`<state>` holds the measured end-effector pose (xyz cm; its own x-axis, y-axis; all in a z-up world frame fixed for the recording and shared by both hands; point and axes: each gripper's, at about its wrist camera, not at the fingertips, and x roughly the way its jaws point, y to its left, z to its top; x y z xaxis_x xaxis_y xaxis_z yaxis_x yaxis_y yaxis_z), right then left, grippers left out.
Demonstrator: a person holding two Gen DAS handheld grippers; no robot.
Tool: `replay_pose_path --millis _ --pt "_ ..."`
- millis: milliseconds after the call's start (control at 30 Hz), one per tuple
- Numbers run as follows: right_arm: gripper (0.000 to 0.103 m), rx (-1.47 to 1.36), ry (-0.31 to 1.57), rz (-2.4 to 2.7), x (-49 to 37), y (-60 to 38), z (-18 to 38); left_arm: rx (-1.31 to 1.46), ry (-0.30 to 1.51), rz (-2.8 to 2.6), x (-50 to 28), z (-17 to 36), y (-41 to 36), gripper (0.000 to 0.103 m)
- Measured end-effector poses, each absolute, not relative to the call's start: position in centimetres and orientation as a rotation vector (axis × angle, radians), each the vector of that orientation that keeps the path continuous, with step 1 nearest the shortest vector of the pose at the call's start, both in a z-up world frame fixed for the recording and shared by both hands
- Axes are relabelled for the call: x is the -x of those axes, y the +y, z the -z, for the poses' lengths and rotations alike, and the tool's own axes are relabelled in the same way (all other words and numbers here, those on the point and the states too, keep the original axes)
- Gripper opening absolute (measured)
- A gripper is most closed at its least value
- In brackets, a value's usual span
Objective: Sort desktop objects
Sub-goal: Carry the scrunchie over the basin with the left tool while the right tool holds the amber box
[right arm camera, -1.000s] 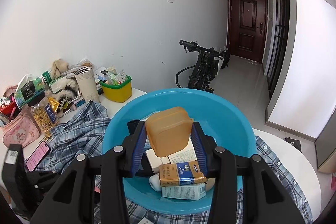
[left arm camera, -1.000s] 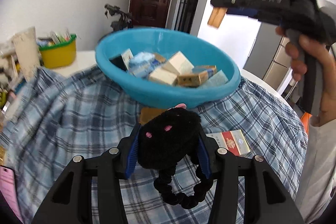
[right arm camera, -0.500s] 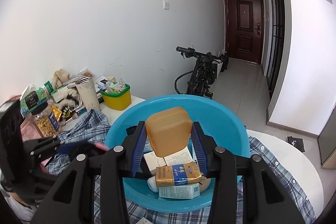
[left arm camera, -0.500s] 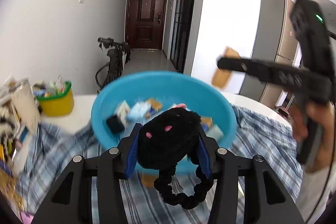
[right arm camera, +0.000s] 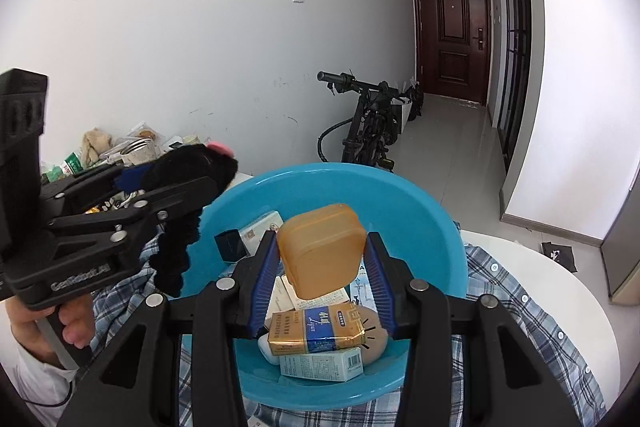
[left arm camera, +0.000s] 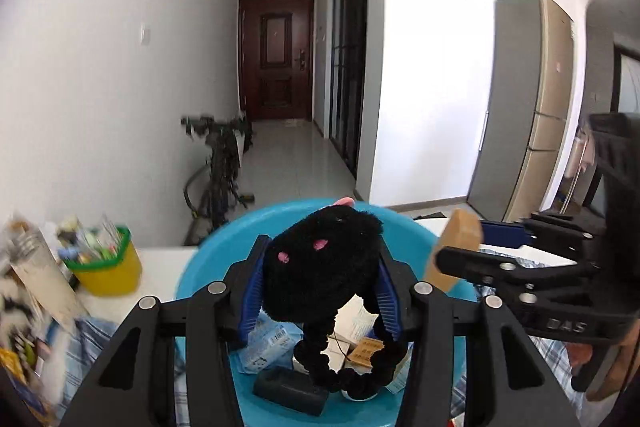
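Here both grippers hang over the blue basin (right arm camera: 400,211), each clamped on something. In the left wrist view the left gripper (left arm camera: 320,291) fills the lower centre of the frame, its blue pads pressed against the sides of a black plush toy (left arm camera: 324,259) with pink marks; a black beaded loop (left arm camera: 352,367) dangles from the toy down into the basin (left arm camera: 216,251). In the same view the right gripper (left arm camera: 460,251) reaches in from the right edge at mid-height, pointing left, and letters on its black body read "DAS", the start cut off. In the right wrist view the right gripper (right arm camera: 320,275) sits in the lower centre, closed on an orange plastic box (right arm camera: 320,255) held tilted above the basin's contents. The left gripper (right arm camera: 180,179) comes in from the left edge of that frame, pointing right at the basin's near rim, with the plush toy (right arm camera: 192,163) between its fingers and a hand (right arm camera: 52,331) wrapped round its handle at lower left; its side carries the word "GenRobot.AI". Inside the basin, below the orange box, lies a gold and blue carton (right arm camera: 316,331) with Chinese print and a script word too small to read, on top of a pale blue carton (right arm camera: 320,367) with a barcode. The basin stands on a blue checked cloth (right arm camera: 520,339) at the bottom of the frame.
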<state>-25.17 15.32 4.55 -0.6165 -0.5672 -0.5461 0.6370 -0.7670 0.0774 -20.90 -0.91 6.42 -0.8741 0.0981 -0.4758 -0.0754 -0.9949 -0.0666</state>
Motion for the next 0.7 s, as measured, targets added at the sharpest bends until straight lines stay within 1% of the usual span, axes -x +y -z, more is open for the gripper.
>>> replay_pose_path --millis 100,300,700 --pt "0.042 -0.749 0.184 2.341 25.4 15.1 -4.2 0.818 -0.139 -2.927 22.6 -5.3 -2.4 0.051" --pt "0.042 -0.772 0.196 2.335 25.8 14.9 -3.6 0.88 -0.124 -2.938 23.7 -4.0 -3.7 0.051" --pt "0.042 -0.787 0.197 2.321 26.2 15.1 -3.2 0.86 -0.132 -2.946 23.2 -4.0 -3.9 0.051"
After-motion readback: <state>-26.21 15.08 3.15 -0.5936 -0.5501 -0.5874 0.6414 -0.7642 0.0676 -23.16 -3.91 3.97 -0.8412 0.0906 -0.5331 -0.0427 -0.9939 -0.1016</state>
